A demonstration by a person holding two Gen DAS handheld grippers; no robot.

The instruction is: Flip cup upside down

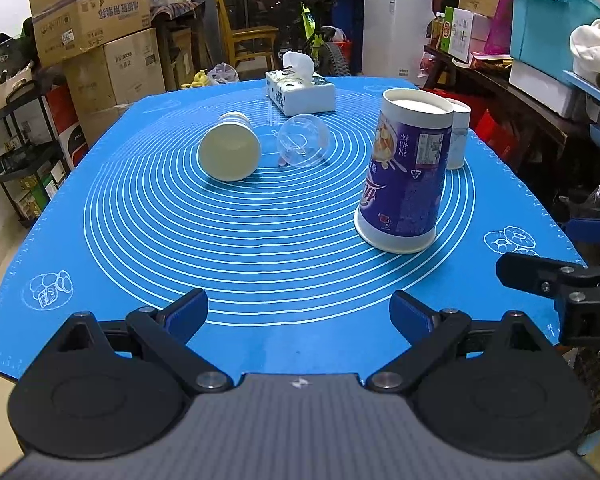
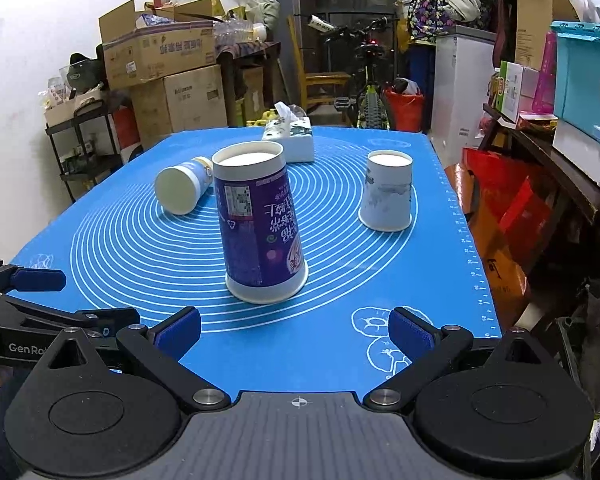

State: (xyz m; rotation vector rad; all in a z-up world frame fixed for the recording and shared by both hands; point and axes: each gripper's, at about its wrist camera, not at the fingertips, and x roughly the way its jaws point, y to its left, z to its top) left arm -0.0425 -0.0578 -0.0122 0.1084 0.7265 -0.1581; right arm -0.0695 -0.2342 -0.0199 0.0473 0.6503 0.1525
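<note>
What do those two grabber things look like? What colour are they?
Both look alike. The left gripper and right gripper are black, each with two angled arms, silver screws, round black discs at the sides and a grey ribbed body. Their fingers have blue pads. White lettering starting "GenRo" shows on the left one's side. No cables or sleeves are visible.

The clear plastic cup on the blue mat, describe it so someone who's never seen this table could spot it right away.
On the blue mat, look just in front of the tissue box at the far edge. The clear plastic cup lies on its side there, beside the toppled cream cup. It is the only see-through cup.
</note>
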